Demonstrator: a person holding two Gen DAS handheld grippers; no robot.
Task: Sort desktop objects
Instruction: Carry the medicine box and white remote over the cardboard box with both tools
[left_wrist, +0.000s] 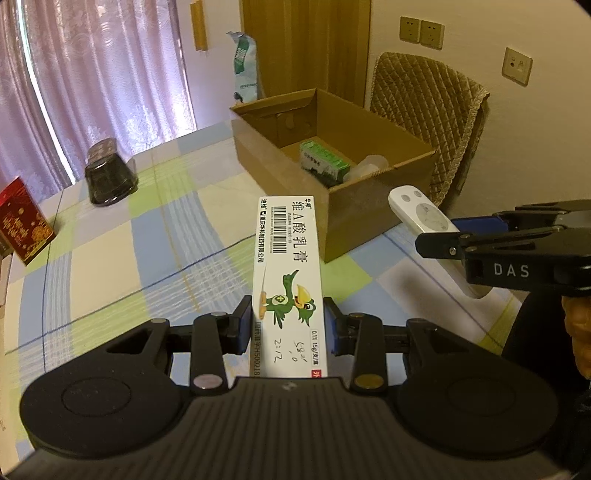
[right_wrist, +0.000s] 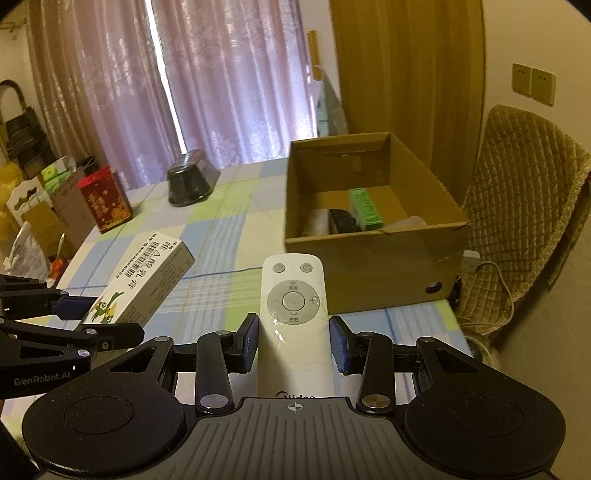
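Observation:
My left gripper (left_wrist: 288, 325) is shut on a long white ointment box (left_wrist: 288, 266) with a green bird printed on it, held above the checked tablecloth (left_wrist: 110, 258). My right gripper (right_wrist: 293, 339) is shut on a white remote (right_wrist: 293, 306), its buttons facing up. Each gripper shows in the other's view: the right gripper (left_wrist: 517, 251) with the remote (left_wrist: 421, 214) at the right, the left gripper (right_wrist: 55, 325) with the ointment box (right_wrist: 140, 280) at the left. An open cardboard box (left_wrist: 280, 166) (right_wrist: 369, 266) stands just ahead, holding a green carton (right_wrist: 364, 206), a black item (right_wrist: 341, 221) and a pale roll (right_wrist: 316, 221).
A black lidded container (right_wrist: 188, 177) and a red gift box (right_wrist: 105, 199) sit at the table's far left. A quilted chair (right_wrist: 524, 203) stands right of the cardboard box, with a cable beside it. Cartons and bags crowd the floor beyond the left table edge.

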